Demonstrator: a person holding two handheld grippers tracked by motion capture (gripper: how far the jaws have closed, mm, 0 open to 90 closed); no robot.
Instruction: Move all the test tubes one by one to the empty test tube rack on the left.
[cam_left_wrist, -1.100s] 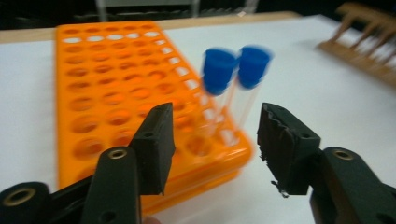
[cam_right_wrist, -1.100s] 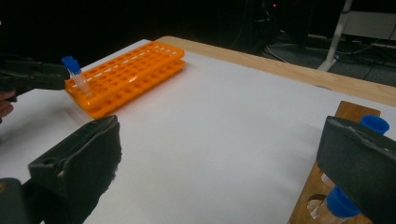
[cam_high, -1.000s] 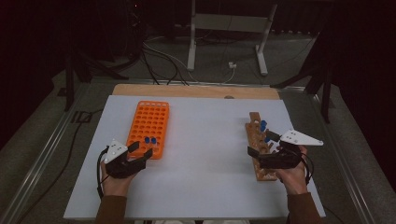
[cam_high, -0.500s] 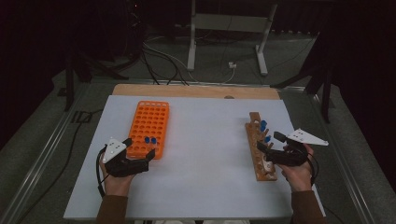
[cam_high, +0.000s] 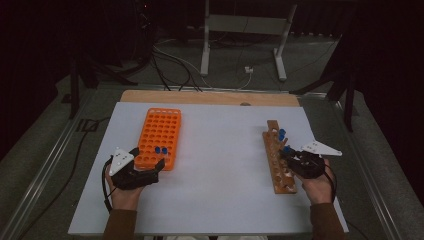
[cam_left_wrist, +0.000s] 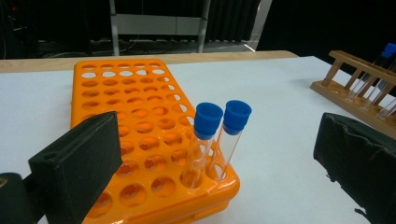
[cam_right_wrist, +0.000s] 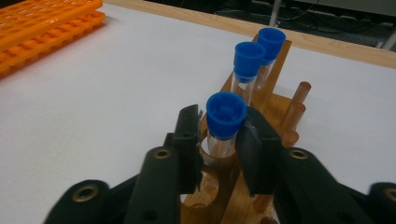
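Observation:
An orange tube rack (cam_high: 160, 130) (cam_left_wrist: 130, 93) lies at the left, with two blue-capped test tubes (cam_high: 160, 150) (cam_left_wrist: 215, 135) upright in its near corner. My left gripper (cam_high: 150, 164) (cam_left_wrist: 215, 154) sits just before them, open. Its jaws have just been opening, and the tubes stand between the pads (cam_left_wrist: 79, 158) untouched. At the right is a wooden rack (cam_high: 280, 175) (cam_right_wrist: 280, 107). My right gripper (cam_high: 286, 156) (cam_right_wrist: 219, 140) has just been closing and is shut on a blue-capped tube (cam_right_wrist: 226, 114) standing in that rack. Two more capped tubes (cam_right_wrist: 247, 60) stand behind it.
A white sheet (cam_high: 220, 165) covers the table, with a wooden edge (cam_high: 210, 97) along the back. Beyond the table are a metal stand (cam_high: 240, 50) and cables (cam_high: 170, 55) on the floor. Wide bare sheet lies between the two racks.
The right gripper came down at the wooden rack and its jaws closed around a tube there. The left gripper's jaws spread apart while that hand stayed put.

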